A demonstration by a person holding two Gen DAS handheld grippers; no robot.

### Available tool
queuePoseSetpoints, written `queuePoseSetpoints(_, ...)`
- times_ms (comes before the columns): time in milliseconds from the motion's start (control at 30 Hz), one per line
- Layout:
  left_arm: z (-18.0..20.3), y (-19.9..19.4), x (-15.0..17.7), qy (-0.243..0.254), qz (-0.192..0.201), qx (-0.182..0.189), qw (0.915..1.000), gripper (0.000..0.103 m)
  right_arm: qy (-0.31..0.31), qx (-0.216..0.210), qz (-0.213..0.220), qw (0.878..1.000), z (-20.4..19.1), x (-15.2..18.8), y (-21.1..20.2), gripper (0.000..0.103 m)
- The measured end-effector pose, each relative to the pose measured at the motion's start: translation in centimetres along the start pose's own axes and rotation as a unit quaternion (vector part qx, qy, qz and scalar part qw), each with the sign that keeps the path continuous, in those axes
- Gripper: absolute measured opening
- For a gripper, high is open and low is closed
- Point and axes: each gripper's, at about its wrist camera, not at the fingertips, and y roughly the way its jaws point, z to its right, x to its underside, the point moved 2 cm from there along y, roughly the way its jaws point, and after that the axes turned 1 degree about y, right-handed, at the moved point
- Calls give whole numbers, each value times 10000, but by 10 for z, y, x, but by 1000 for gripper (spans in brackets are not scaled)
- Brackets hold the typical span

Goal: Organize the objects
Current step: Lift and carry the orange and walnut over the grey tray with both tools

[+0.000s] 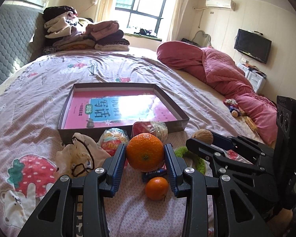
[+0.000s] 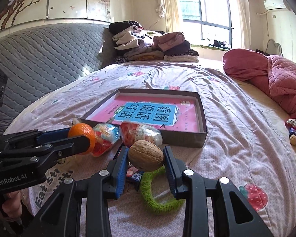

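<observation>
Orange mandarin point(image 1: 156, 188) beneath left claw point(image 1: 145, 154)

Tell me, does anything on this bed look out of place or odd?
Yes: snacks and fruit lie loose on the bedsheet beside the shallow box, which holds only a pink book. A small tangerine and green fuzzy ring sit scattered.

A blue-wrapped candy point(image 1: 154, 173) lies mostly hidden beneath the large orange point(image 1: 145, 152); the left gripper's finger point(image 2: 77, 144) covers half that orange from the right.
</observation>
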Motion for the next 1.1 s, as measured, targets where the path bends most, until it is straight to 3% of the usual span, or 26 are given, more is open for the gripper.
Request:
queuePoseSetpoints(333,-3,5,-23,-17,145,80,9999,40,39,110,75,9999,20,-21,23,36)
queuePoseSetpoints(700,-8,19,-56,42,199,-85,9998,40,-88,307,77,9995,35,-51,47,36)
queuePoseSetpoints(1100,-28,51,-66,-21,36,-234,9997,40,-232,499,-131,9984,49,-64,79,36)
